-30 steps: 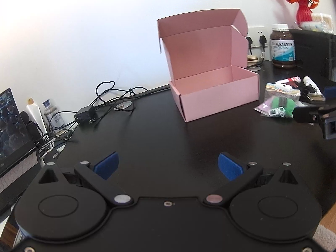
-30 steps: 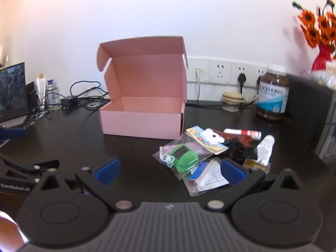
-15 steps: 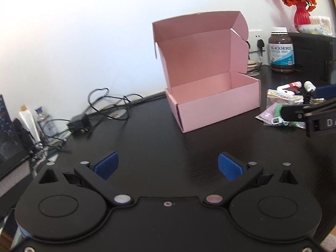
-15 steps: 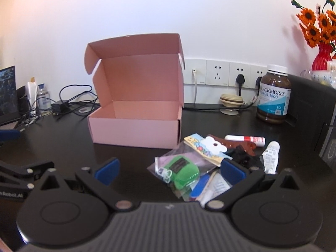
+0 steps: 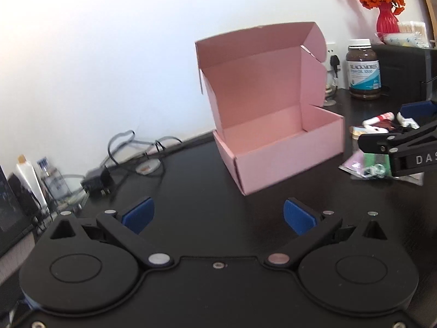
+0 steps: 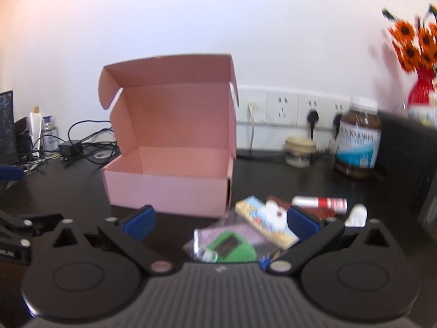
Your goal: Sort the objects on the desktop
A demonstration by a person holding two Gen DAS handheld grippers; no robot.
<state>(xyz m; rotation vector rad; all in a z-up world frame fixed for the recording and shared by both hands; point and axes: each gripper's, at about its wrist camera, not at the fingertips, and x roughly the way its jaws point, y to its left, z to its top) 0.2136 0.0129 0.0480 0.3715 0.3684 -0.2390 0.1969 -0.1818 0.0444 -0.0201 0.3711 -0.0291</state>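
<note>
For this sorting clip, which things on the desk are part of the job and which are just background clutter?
Job:
- pink box, lid open
- green item in clear bag
- cartoon card packet
- red-and-white tube
- right gripper, open over the pile
- left gripper, open

Lying about:
- supplement jar
- vase of orange flowers
- charger and cables
- wall sockets

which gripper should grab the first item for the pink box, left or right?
Right. The right gripper is open just over the bagged green item in the pile. The left gripper is open over bare desk, short of the pink box.
</note>
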